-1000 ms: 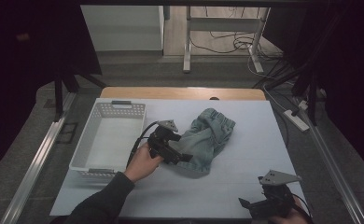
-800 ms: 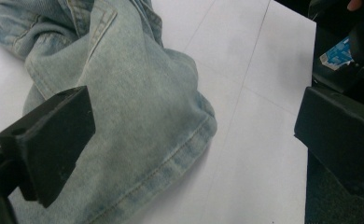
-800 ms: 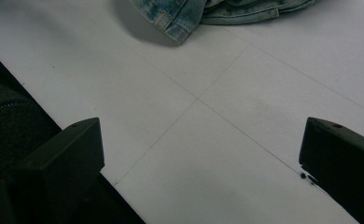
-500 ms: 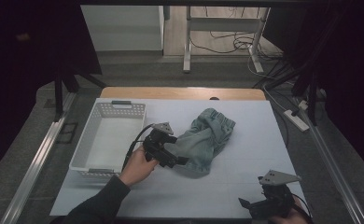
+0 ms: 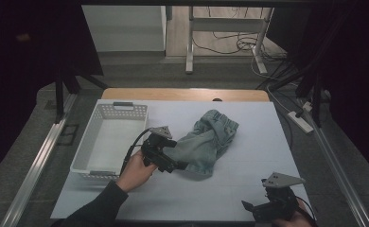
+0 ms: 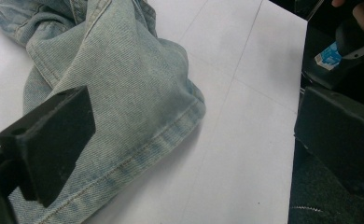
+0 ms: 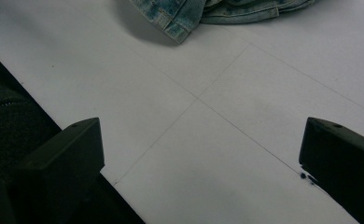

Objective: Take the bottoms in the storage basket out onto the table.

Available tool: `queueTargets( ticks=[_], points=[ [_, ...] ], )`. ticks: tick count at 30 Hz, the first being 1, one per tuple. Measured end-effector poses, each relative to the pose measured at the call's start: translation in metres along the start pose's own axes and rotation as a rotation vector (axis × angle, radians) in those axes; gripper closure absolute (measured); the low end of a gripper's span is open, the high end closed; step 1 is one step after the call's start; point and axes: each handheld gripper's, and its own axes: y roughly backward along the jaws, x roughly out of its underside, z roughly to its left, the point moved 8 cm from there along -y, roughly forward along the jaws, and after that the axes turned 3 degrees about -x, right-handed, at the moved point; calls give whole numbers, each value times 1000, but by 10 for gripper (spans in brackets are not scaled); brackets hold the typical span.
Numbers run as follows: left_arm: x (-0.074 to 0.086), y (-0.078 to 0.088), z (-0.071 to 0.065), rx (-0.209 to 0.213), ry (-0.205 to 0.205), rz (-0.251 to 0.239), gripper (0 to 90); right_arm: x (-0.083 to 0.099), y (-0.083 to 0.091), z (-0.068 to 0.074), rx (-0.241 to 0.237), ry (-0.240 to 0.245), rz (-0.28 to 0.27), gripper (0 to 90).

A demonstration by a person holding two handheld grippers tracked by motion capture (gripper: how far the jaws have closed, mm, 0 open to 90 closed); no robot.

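Centrally on the bench, the crumpled jeans (image 5: 206, 142) lie beside the basket (image 5: 108, 142), the left gripper (image 5: 173, 163) spread wide over their hem, the right gripper (image 5: 263, 208) wide open, empty, near the front-right corner.

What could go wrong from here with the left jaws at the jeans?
1. The left gripper is open at the hem of the jeans; its jaws stand wide with only the hem edge between them, so a shallow bite may slip when pulled.
2. The jeans lie crumpled, so one grasp may lift a single layer and drag the rest across the table.
3. The basket sits close beside the left hand; a swing could knock it.
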Motion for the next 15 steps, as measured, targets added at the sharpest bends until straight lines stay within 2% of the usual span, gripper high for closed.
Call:
queueTargets(
  ticks=[15],
  points=[
    [10, 10, -3, 9, 15, -9, 0, 0, 0, 0, -2, 3, 2, 2]
  ],
)
